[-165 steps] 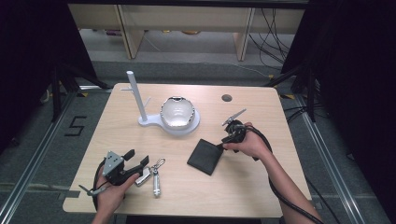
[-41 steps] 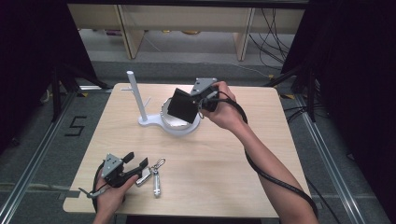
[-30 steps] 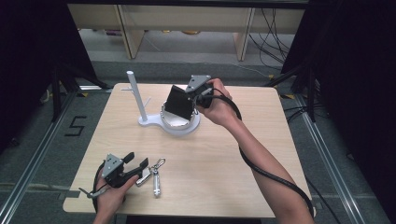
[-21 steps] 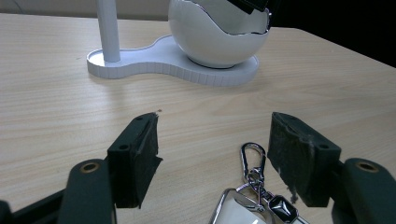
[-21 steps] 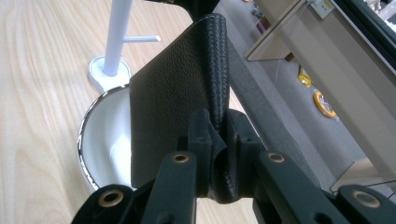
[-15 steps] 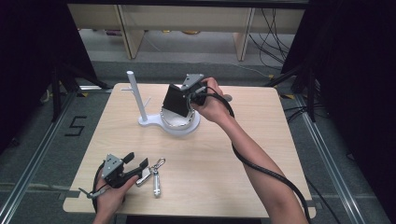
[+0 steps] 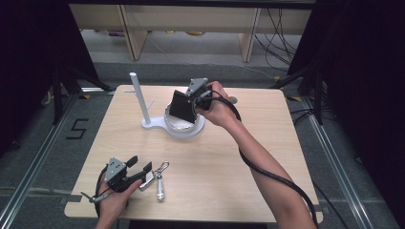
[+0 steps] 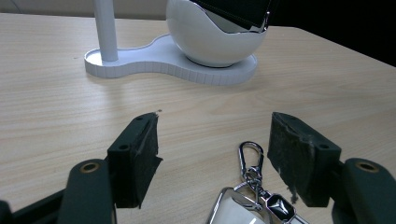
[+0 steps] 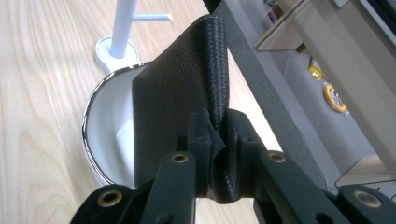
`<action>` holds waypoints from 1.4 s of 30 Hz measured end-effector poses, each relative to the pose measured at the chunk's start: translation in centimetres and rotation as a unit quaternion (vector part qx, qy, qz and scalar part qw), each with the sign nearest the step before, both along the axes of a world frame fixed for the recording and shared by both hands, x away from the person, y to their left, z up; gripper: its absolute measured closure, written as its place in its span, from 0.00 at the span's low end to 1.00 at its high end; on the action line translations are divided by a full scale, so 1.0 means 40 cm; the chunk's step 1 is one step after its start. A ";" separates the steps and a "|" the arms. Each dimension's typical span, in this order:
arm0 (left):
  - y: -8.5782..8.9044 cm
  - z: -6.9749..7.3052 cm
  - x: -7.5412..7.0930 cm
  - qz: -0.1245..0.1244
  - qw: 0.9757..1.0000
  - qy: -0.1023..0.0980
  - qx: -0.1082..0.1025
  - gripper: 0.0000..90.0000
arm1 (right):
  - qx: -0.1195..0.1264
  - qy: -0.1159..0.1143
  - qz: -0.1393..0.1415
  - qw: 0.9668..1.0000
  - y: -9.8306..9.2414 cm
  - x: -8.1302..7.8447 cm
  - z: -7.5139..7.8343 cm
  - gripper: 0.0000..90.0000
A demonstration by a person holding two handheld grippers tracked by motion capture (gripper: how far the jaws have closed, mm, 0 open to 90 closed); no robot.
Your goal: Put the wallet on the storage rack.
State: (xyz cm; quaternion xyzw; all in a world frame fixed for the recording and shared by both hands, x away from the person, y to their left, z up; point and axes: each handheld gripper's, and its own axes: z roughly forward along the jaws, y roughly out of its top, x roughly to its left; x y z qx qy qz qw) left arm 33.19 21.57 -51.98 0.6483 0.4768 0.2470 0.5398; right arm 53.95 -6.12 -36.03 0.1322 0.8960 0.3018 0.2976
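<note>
Holding a black leather wallet (image 7: 183, 106) in my right hand-held gripper (image 7: 195, 98), I am keeping it just over the white bowl (image 7: 185, 125) of the stand at the far middle of the table (image 7: 239, 157). The jaws are clenched on the folded spine of the wallet; in the right gripper view the two pads (image 9: 201, 128) are pressing on that braided edge from both sides. The wallet is hanging tilted, its long axis going from the jaws down and forward toward the bowl opening, and its lower edge is sitting inside the chrome rim (image 9: 88, 122), as far as I can judge. I cannot tell if it is already touching the bottom. So the bowl is lying directly under and a little ahead of this hand-held gripper, and the white post (image 7: 137, 98) of the stand is beside it, to the left.

My left hand-held gripper (image 7: 138, 170) is resting near the front left corner of the table, well apart from the bowl. Its jaws are standing released, with a key fob and its carabiner (image 8: 250, 161) lying between them, not touched by the pads. The right hand is clearly the nearer one to the bowl, so I am judging that the coming move is a short lowering and then letting the wallet go
</note>
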 end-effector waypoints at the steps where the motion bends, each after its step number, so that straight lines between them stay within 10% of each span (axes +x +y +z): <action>1: 0.000 0.000 0.000 0.000 1.000 0.000 -0.001 0.37 | 0.000 0.001 0.000 1.000 0.001 0.002 -0.003 0.91; 24: 0.006 0.000 -0.001 0.004 1.000 0.005 0.001 0.37 | -0.005 0.015 0.019 1.000 0.045 0.031 -0.063 0.76; 33: 0.004 0.001 0.000 0.000 1.000 0.006 0.004 0.37 | 0.115 0.047 -0.016 0.992 0.000 0.010 -0.029 0.62; 42: -0.006 0.004 0.004 -0.003 1.000 0.003 0.002 0.36 | 0.192 0.060 -0.050 0.978 -0.172 -0.067 -0.035 0.63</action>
